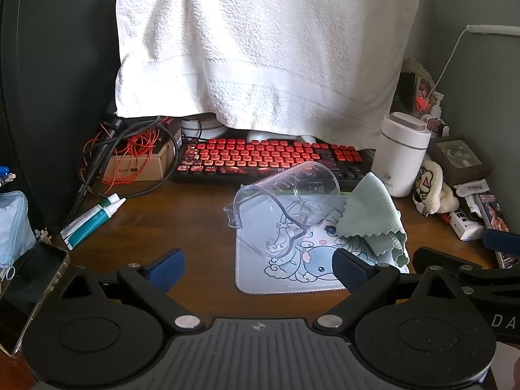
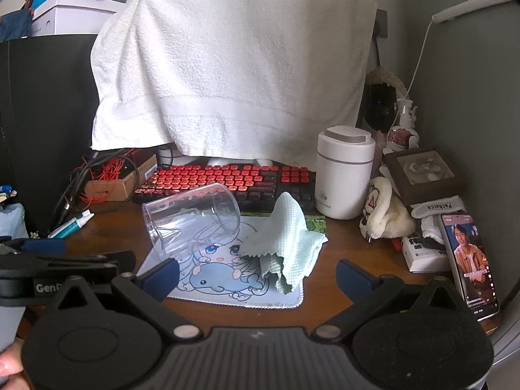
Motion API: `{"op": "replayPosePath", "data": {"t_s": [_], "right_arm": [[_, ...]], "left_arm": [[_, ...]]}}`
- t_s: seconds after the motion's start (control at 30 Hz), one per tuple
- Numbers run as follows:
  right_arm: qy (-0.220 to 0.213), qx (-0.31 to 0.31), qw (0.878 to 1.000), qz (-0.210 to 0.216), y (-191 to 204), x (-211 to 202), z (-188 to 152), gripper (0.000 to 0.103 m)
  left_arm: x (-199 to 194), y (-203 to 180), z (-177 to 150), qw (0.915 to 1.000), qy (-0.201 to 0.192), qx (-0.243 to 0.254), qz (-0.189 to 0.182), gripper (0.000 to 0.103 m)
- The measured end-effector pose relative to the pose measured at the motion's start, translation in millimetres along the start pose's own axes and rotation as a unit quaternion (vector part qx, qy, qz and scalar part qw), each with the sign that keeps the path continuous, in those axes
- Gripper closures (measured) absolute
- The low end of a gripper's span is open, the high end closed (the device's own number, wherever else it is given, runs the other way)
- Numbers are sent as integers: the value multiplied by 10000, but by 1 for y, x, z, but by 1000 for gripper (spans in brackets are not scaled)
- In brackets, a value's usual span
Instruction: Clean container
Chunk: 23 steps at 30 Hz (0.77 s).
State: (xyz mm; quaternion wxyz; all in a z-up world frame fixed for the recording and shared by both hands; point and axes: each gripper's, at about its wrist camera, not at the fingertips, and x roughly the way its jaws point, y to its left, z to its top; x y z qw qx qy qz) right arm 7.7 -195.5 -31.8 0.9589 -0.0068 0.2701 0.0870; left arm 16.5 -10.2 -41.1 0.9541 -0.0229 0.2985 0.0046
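A clear plastic measuring cup (image 1: 279,208) (image 2: 190,219) lies on its side on a cartoon mouse pad (image 1: 292,276) (image 2: 227,287), mouth toward the near left. A crumpled pale green cloth (image 1: 373,217) (image 2: 286,243) sits on the pad just right of the cup. My left gripper (image 1: 258,271) is open, low over the desk in front of the cup, touching nothing. My right gripper (image 2: 258,276) is also open, near the pad's front edge with the cloth ahead between its fingers. Each gripper shows at the edge of the other's view.
A red keyboard (image 1: 269,159) (image 2: 224,178) lies behind the pad under a white towel (image 1: 260,52) (image 2: 234,65). A white canister (image 1: 399,156) (image 2: 344,172), plush and phone (image 2: 471,260) crowd the right. Tubes (image 1: 94,217), cables and another phone (image 1: 29,292) sit left.
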Motion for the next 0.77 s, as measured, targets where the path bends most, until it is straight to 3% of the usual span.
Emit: {"op": "replayPosePath", "data": {"t_s": [0.77], "right_arm": [[25, -34, 10000, -13, -2, 2, 1, 0]], "left_arm": [[0, 0, -1, 10000, 6, -10, 32, 5]]}}
